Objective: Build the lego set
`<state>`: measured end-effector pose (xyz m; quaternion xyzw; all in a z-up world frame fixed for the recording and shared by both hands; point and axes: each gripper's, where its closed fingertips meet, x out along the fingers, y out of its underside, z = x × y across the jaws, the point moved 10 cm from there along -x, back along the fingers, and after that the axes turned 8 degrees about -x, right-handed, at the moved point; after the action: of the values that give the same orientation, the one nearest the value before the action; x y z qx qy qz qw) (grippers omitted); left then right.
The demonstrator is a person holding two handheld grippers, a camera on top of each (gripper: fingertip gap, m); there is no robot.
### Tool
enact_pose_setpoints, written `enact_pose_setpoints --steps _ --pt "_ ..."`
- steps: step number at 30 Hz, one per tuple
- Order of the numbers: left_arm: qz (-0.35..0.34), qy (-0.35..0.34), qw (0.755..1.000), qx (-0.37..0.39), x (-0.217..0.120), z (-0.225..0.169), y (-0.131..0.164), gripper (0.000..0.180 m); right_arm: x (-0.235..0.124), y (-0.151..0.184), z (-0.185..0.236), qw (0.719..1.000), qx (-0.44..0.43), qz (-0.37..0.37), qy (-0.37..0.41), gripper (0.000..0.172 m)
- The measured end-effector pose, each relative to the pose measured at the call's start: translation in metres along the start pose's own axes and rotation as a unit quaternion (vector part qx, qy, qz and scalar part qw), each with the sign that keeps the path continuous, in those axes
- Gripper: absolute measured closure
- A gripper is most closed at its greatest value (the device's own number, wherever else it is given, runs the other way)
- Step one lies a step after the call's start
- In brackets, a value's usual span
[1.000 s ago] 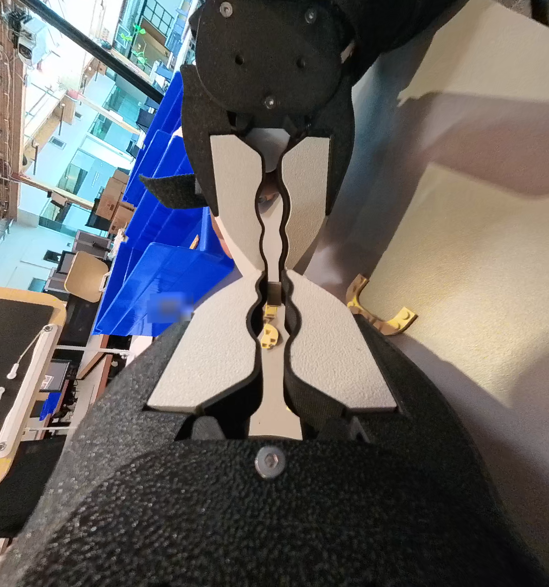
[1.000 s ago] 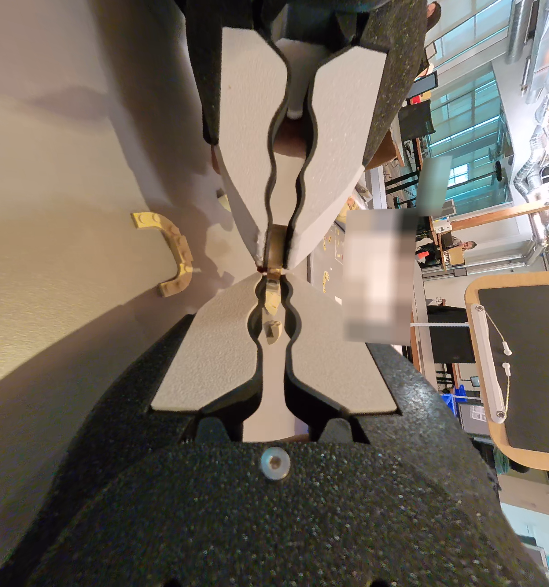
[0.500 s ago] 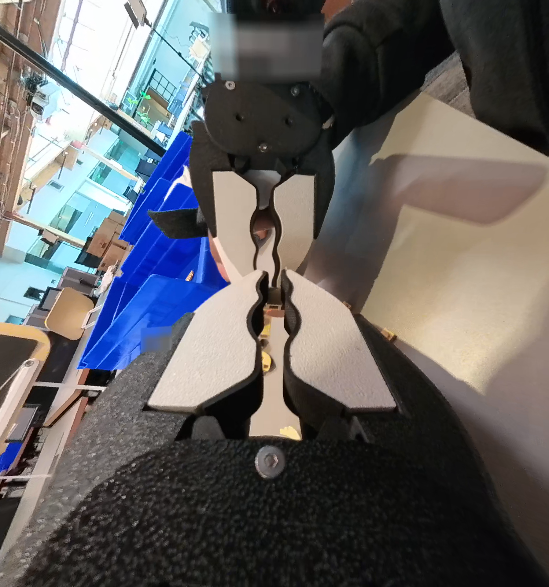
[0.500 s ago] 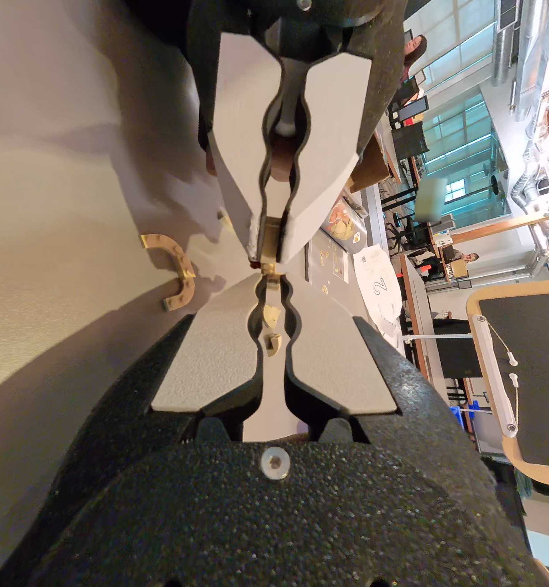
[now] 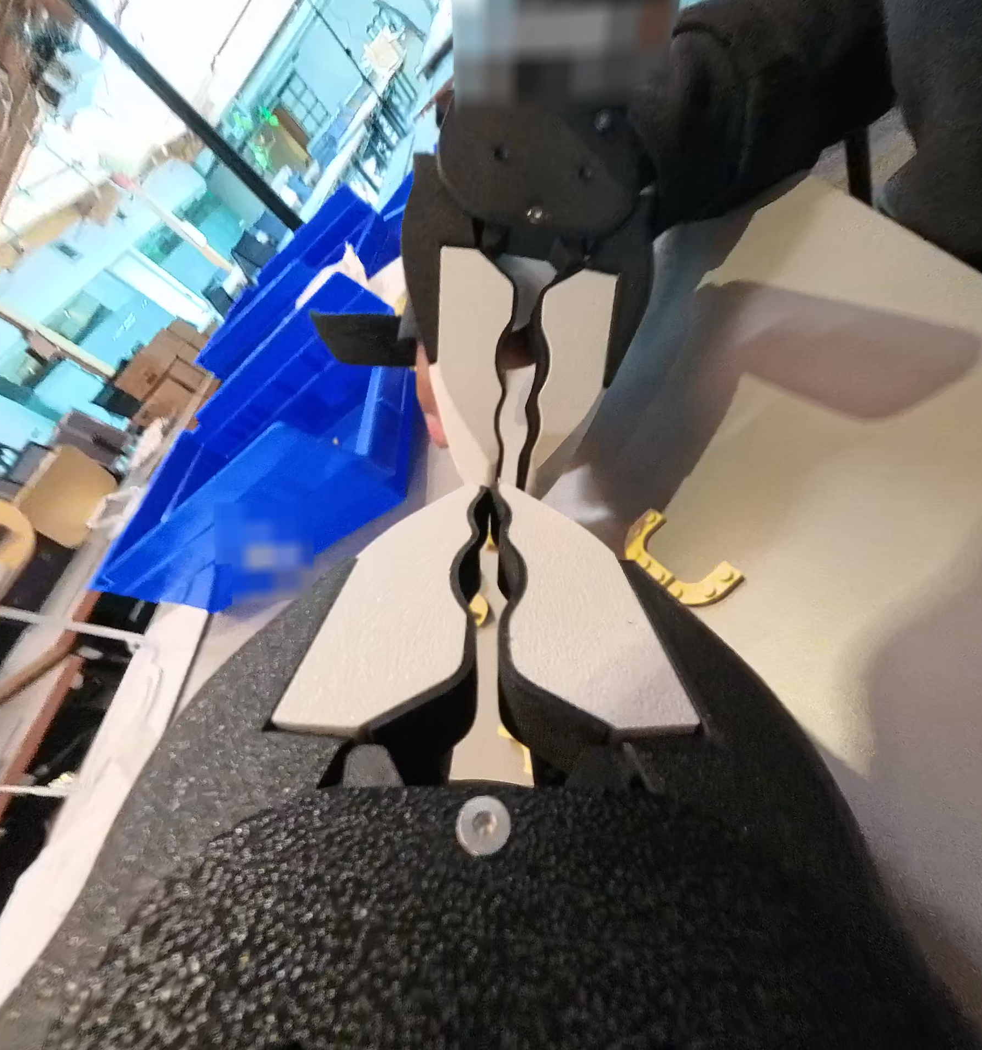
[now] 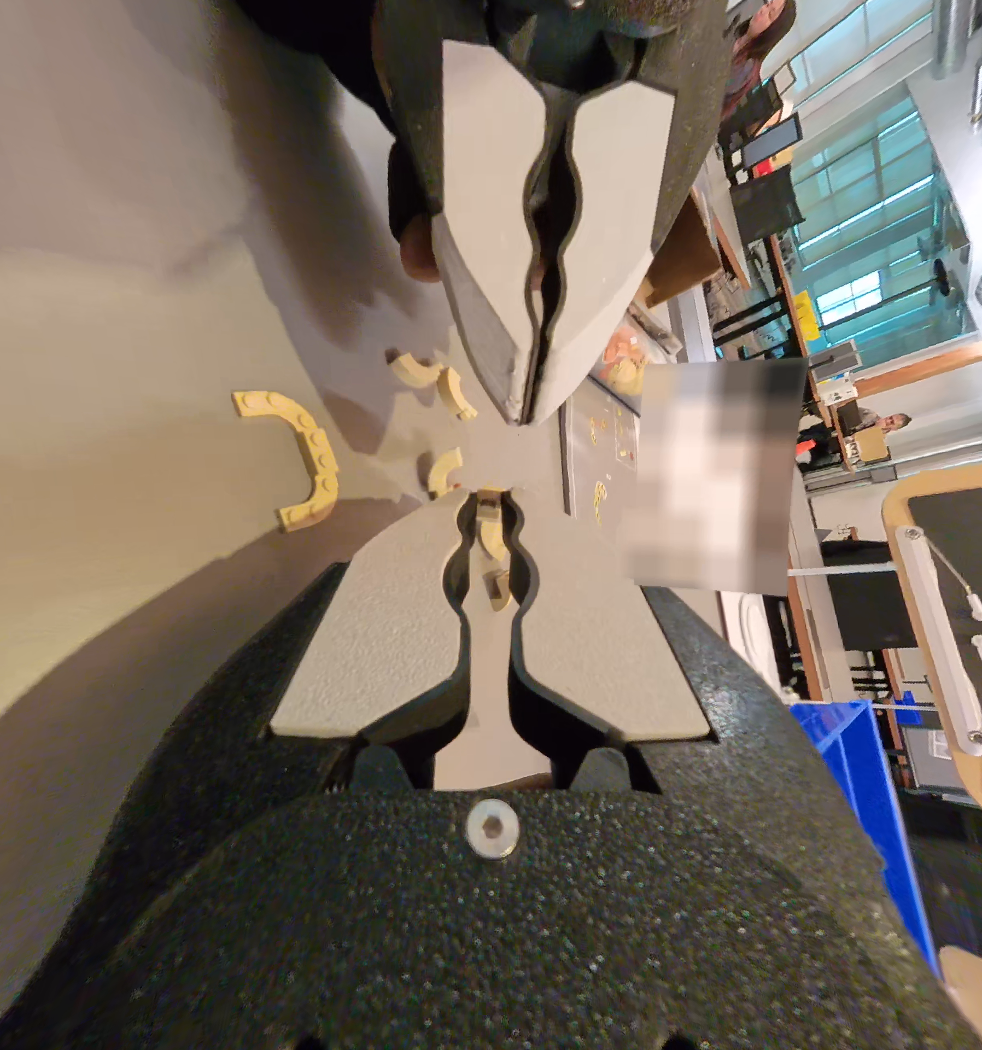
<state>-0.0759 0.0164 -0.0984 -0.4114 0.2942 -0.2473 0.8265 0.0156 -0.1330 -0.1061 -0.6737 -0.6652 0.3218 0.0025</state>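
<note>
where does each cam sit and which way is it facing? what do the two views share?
Left wrist view: on the left gripper, looking along its shut fingers at the right gripper, a dark sleeve, blue bins.
Right wrist view: on the right gripper, clamping a tan curved brick, facing the left gripper.
Shared: grey table, large tan arch piece.

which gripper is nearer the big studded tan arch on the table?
Right. In its wrist view the arch lies just left of the right gripper, which clamps a small tan piece. The left gripper, shut, hangs farther off.
</note>
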Motion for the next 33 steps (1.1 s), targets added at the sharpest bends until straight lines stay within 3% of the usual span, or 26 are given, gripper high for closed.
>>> enact_pose_setpoints --steps 4,7,11,18,21,27,33 --pt "0.043 -0.010 0.996 -0.082 -0.003 0.017 0.013 0.180 -0.001 0.007 -0.003 1.000 0.027 0.013 -0.007 0.164" --pt "0.100 0.004 0.983 -0.154 -0.001 0.027 0.024 0.160 -0.001 0.010 -0.004 0.999 0.032 0.024 -0.009 0.164" --pt "0.168 0.019 0.975 -0.145 0.005 0.024 0.030 0.153 0.001 0.012 -0.004 0.998 0.037 0.037 -0.018 0.164" --pt "0.258 0.041 0.960 -0.098 0.021 0.014 0.035 0.158 0.001 0.012 -0.002 0.998 0.036 0.037 -0.024 0.164" --pt "0.257 0.055 0.959 -0.105 0.025 0.013 0.035 0.170 0.002 0.012 -0.001 0.998 0.034 0.039 -0.024 0.164" --pt "0.247 0.066 0.953 -0.163 0.028 0.013 0.034 0.171 0.004 0.015 0.001 0.998 0.014 0.057 -0.007 0.164" --pt "0.149 0.106 0.934 -0.306 0.018 0.024 0.022 0.172 0.007 0.013 0.003 0.998 -0.018 0.063 0.023 0.164"
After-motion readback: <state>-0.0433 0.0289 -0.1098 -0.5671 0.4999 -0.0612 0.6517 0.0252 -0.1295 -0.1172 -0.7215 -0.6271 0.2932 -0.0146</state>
